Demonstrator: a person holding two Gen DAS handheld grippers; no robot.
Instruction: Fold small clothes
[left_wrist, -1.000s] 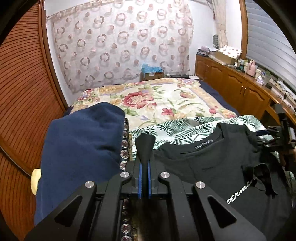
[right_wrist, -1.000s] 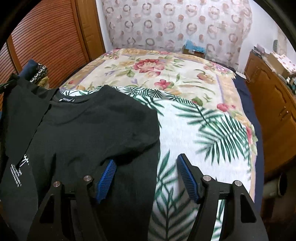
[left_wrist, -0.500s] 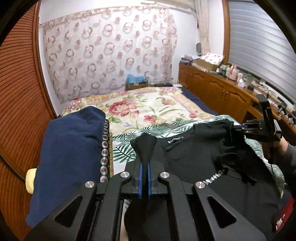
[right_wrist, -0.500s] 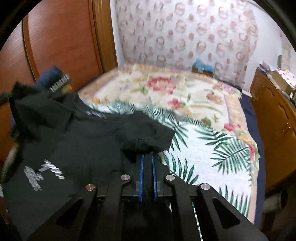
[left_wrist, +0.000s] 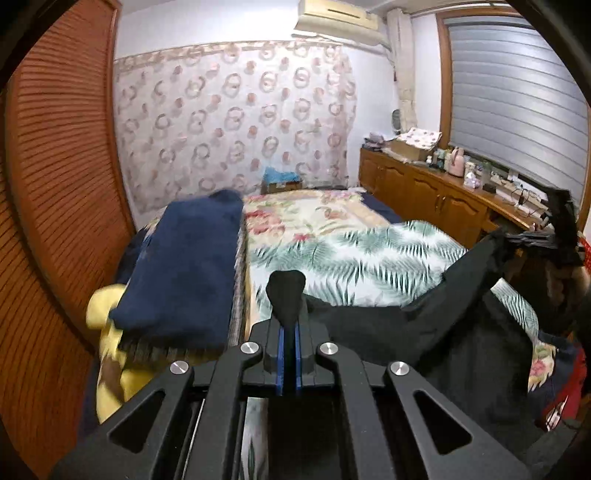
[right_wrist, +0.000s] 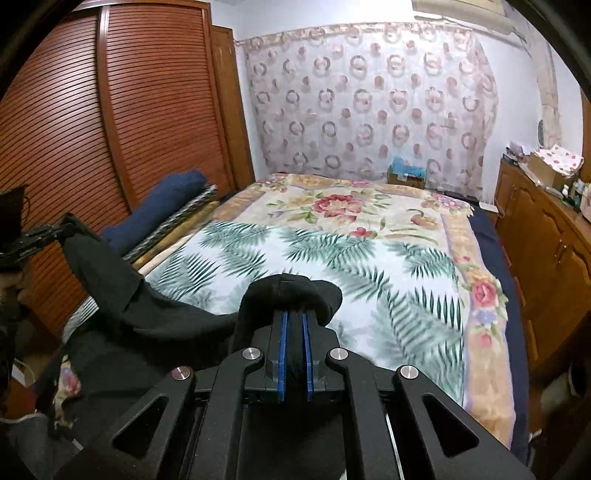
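Nearest the lens, the left gripper (left_wrist: 287, 325) is clamped on a bunched fold of the black T-shirt (left_wrist: 436, 325), and the right gripper (right_wrist: 293, 325) pinches another bunch of it. The garment hangs slack between the two tools, off the near edge of the bed (right_wrist: 480, 373), with its lower part draped out of sight below. Each grip takes only a small wad of cloth, so a quick tug could likely pull a corner free and drop that side in a heap. Because the cloth sags in the middle, it may land creased or doubled on the palm-print sheet (right_wrist: 332, 258) unless it is stretched taut first. Further off, along the bed's left edge, a folded navy garment (left_wrist: 184, 266) tops a stack; a wide swing of the shirt could brush it and topple it.
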